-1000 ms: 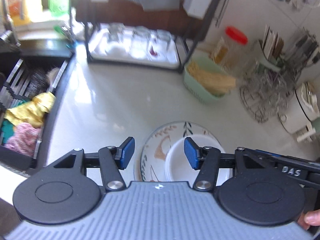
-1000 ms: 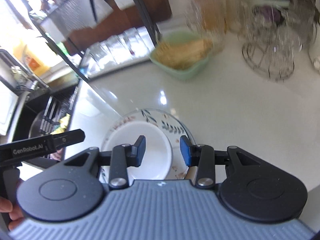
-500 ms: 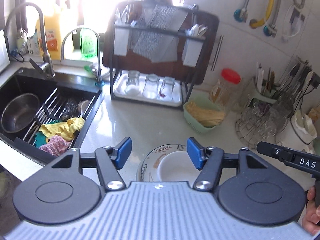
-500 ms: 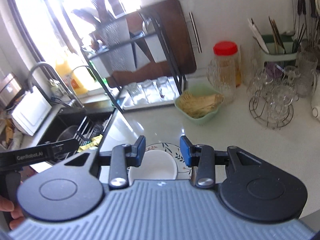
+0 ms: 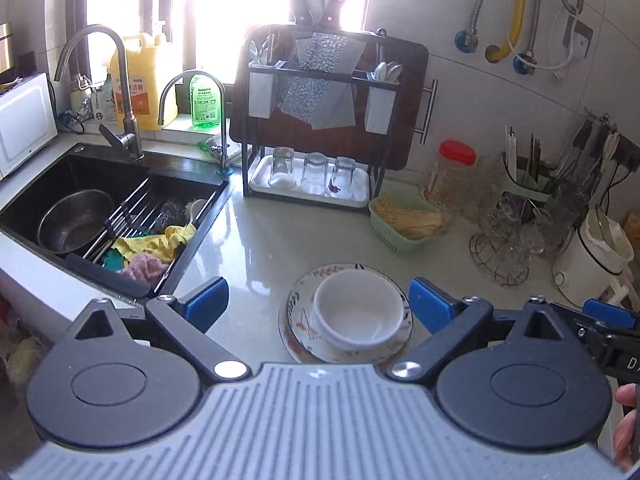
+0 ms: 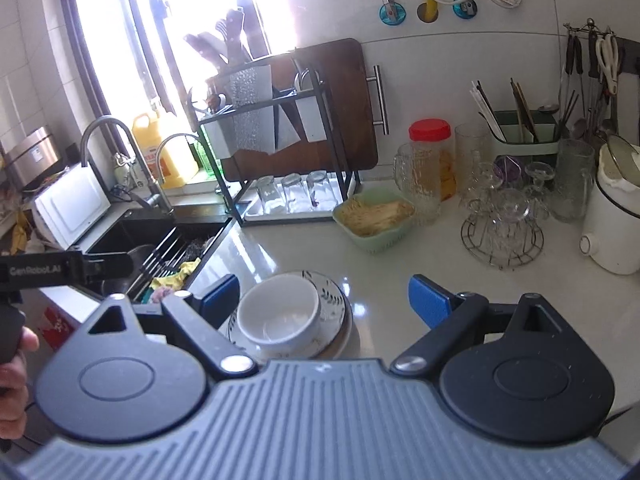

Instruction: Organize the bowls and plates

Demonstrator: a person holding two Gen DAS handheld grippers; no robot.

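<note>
Since half a second ago, both grippers have been spread wider and drawn back, so more of the counter is seen.

From the left wrist view, the left gripper point(image 5: 318, 302) is held with its blue pads point(image 5: 208, 300) wide apart and nothing between them. A white bowl point(image 5: 356, 314) is seen resting inside a patterned plate point(image 5: 298, 316) on the pale countertop point(image 5: 280, 236), just ahead of the claw and right of its centre, untouched. A sink point(image 5: 52, 184) lies to the left, a green basket point(image 5: 404, 224) farther back.

From the right wrist view, the right gripper point(image 6: 324, 300) is likewise spread, gripping nothing. The bowl point(image 6: 280, 312) on the plate point(image 6: 334, 300) is placed between the fingers, nearer the left pad point(image 6: 220, 296), with no contact shown. The left gripper's handle point(image 6: 64, 268) is seen at the left edge.
</note>
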